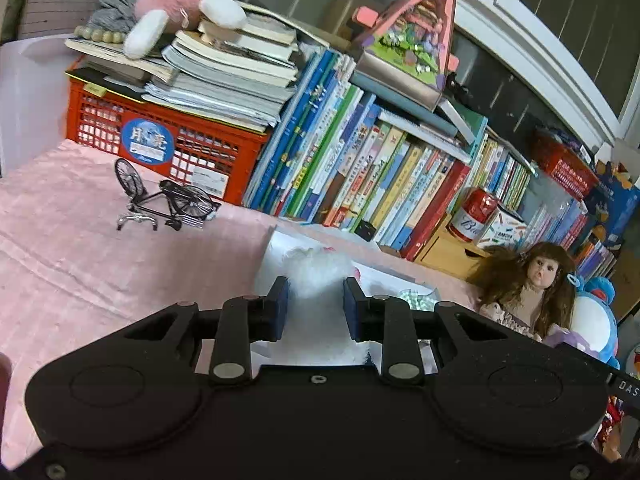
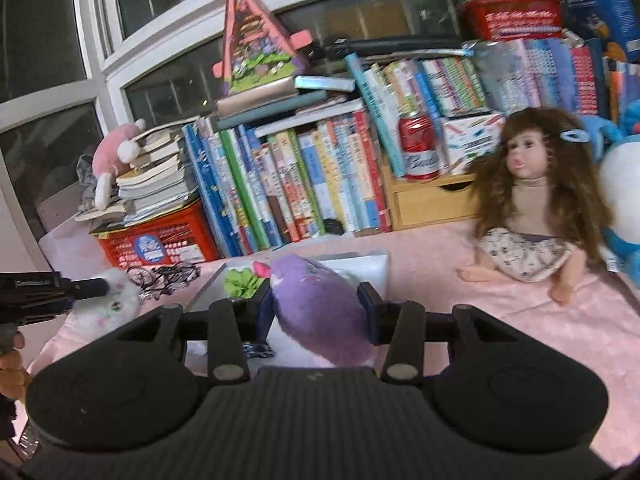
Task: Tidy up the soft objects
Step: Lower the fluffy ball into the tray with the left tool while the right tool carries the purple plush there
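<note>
My left gripper [image 1: 316, 300] is shut on a white fluffy plush toy [image 1: 316, 276], held above a white box [image 1: 384, 276] on the pink cloth. In the right wrist view the same white plush [image 2: 110, 304] shows at the left, held by the left gripper [image 2: 86, 288]. My right gripper [image 2: 316, 308] is shut on a purple plush toy [image 2: 320, 312], held over the white box [image 2: 360, 266], which holds a green item [image 2: 240, 282]. A long-haired doll [image 2: 532, 200] sits on the cloth at the right; it also shows in the left wrist view [image 1: 532, 292].
A small black model bicycle [image 1: 164, 200] stands on the pink cloth [image 1: 100, 264]. Behind are a red crate [image 1: 160, 140] under stacked books, a row of upright books [image 1: 360, 176], a red can [image 2: 418, 146] on a wooden drawer box [image 2: 432, 198], a pink plush [image 1: 180, 0], and a blue plush [image 2: 624, 192].
</note>
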Action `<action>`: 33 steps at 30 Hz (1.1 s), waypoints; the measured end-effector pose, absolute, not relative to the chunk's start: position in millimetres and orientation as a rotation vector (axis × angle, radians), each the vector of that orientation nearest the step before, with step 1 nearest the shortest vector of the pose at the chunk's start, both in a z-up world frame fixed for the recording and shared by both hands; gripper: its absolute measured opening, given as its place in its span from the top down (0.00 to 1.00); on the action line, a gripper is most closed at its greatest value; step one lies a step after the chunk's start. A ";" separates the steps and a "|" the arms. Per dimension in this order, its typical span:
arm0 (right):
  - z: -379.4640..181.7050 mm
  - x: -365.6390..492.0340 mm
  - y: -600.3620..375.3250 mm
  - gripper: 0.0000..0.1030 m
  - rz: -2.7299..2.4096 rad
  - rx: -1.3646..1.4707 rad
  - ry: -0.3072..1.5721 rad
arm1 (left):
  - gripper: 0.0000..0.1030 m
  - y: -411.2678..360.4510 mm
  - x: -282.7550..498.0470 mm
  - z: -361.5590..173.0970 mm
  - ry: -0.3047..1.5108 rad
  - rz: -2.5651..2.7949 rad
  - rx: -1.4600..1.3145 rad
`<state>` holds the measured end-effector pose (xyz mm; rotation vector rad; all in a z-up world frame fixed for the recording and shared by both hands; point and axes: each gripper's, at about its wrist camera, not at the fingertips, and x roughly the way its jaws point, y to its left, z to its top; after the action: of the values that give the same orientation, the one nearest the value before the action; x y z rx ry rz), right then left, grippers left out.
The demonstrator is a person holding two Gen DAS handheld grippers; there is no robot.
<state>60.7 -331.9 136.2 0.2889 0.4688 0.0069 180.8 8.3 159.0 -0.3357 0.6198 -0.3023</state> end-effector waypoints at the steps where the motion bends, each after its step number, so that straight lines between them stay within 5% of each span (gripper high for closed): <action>1: 136.5 66.7 -329.0 0.53 0.016 0.291 0.484 | 0.74 5.8 184.6 158.0 0.631 -0.307 -0.335; 22: 81.8 178.4 -251.4 0.53 0.069 0.147 0.853 | 0.74 -43.3 284.2 110.0 0.924 -0.325 -0.154; 33: 69.4 210.1 -258.7 0.53 0.003 0.177 0.873 | 0.74 -61.4 316.8 93.1 0.941 -0.303 -0.121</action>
<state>210.1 -258.7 69.4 0.1771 0.8728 0.0031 316.8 -61.4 93.1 -0.1206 0.9415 -0.3034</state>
